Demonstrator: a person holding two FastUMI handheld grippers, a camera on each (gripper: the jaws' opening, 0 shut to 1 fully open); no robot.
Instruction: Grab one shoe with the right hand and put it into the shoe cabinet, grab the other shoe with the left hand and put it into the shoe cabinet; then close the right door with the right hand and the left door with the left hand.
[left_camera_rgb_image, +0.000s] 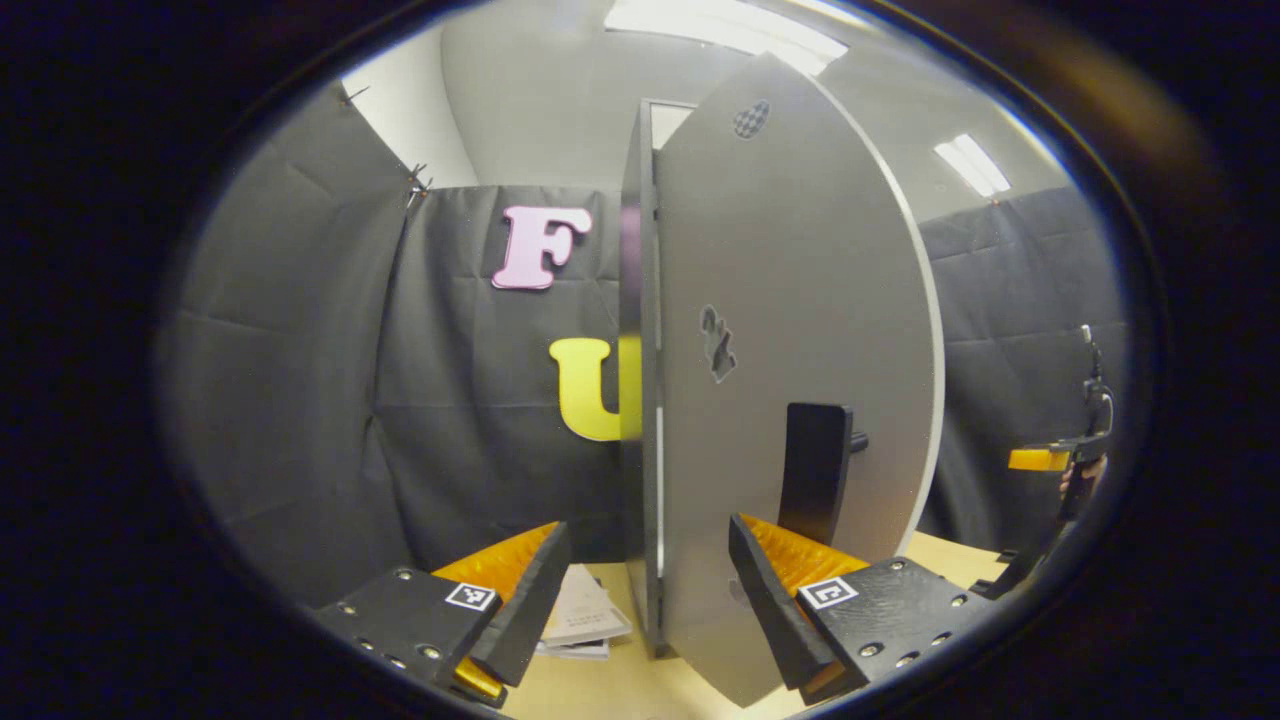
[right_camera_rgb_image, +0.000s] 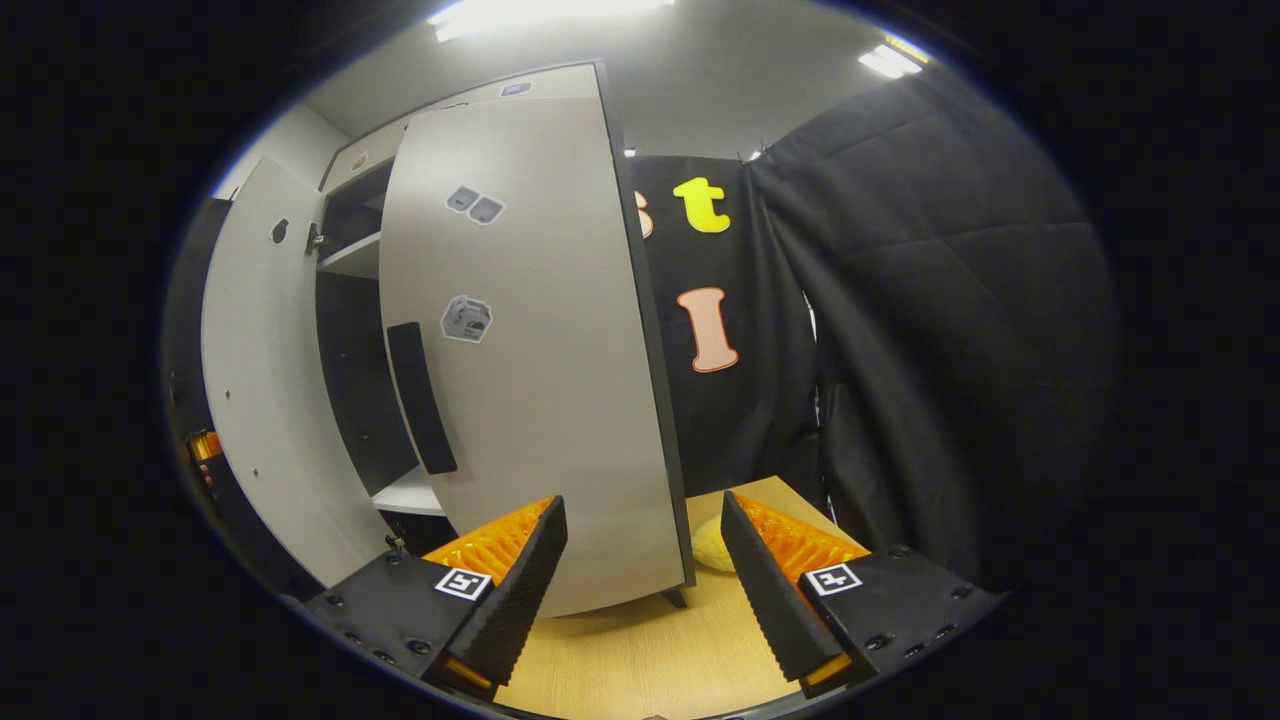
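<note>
- Before the shoe cabinet (right_camera_rgb_image: 350, 250), my left gripper (left_camera_rgb_image: 648, 590) gapes wide, holding nothing, its fingers either side of the left door's (left_camera_rgb_image: 790, 380) edge.
- My right gripper (right_camera_rgb_image: 645, 580) is spread too, empty, near the right door (right_camera_rgb_image: 540, 350), which stands ajar.
- Shoes: I cannot tell where they sit.
- Papers (left_camera_rgb_image: 585, 615) lie on the counter (right_camera_rgb_image: 640, 650) beside the left door.

The left door (left_camera_rgb_image: 790, 330) stands edge-on right ahead of the left tongs (left_camera_rgb_image: 648, 590), between their spread fingers, blocking the way forward. The right door (right_camera_rgb_image: 530, 360) stands half open just ahead-left of the right tongs (right_camera_rgb_image: 645, 580). Bare surface (right_camera_rgb_image: 640, 650) lies beneath them.
</note>
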